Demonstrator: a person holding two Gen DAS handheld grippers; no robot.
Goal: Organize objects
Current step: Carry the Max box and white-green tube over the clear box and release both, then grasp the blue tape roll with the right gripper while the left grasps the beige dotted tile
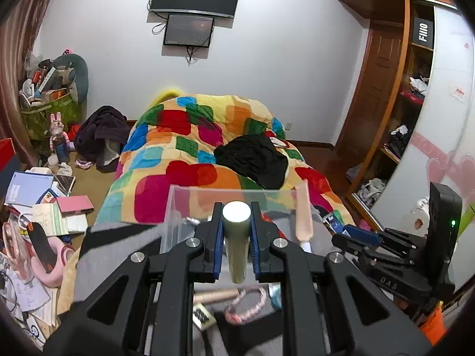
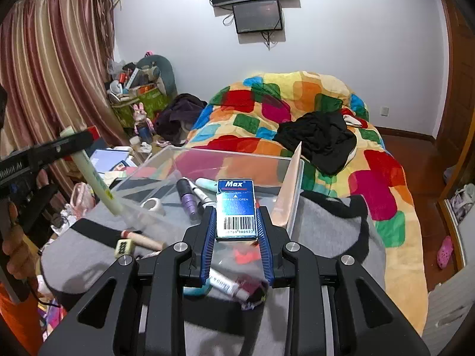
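Clear bin (image 2: 166,155) open-topped, pink stick (image 2: 289,184) leaning inside right corner

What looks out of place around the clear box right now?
A long pink flat piece stands propped on end against the clear box wall at its right corner, tilted rather than lying inside. A wooden roller and a cream die lie loose on the grey cloth outside the box.

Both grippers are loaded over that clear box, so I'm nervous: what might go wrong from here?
1. The pale green tube hangs tilted at the clear box near wall; it may snag the rim.
2. The blue Max box sticks out past the right gripper; it may slip.
3. The two grippers may bump.
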